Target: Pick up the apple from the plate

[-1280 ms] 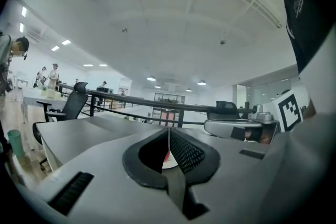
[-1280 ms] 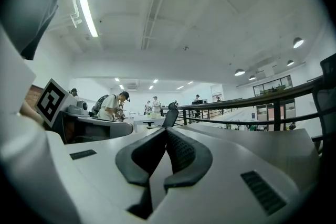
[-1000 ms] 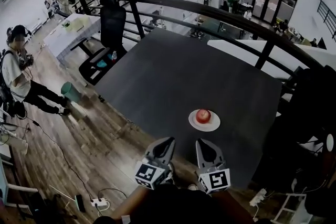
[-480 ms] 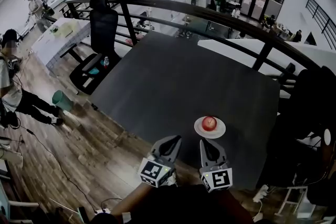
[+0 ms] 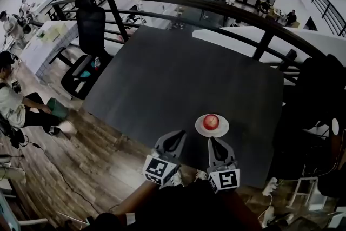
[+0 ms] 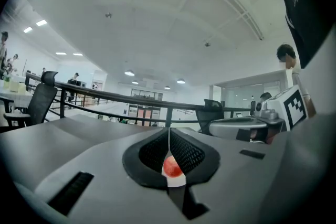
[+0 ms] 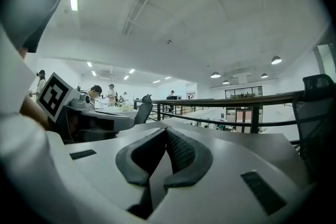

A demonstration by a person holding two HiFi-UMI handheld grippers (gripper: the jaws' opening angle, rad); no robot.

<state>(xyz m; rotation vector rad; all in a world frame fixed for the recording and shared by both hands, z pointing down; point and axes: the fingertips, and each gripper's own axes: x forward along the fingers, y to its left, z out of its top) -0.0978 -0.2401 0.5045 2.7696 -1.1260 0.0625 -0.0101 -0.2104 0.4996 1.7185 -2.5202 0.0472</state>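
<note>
One apple (image 5: 211, 121) sits in the middle of the plate (image 5: 221, 131). It is round and red, with a pale shiny spot on top. The plate is small, round and white, and the apple is the only thing on it. The plate rests on a big dark table (image 5: 178, 78), close to the edge nearest the person.

Two grippers are held side by side at that edge, both pointing level toward the table. The left gripper (image 5: 174, 138) is a bit to the left of the plate. Its jaws are pressed together with nothing in them, and in its own view the apple shows small and far off, past the jaws. The right gripper (image 5: 215, 144) is near the plate's front rim, apart from the apple. Its jaws are pressed together too, and they hold nothing.

Count them all: one apple, one plate, one table, two grippers — and one black chair (image 5: 89, 21) beside the table's far left corner.
</note>
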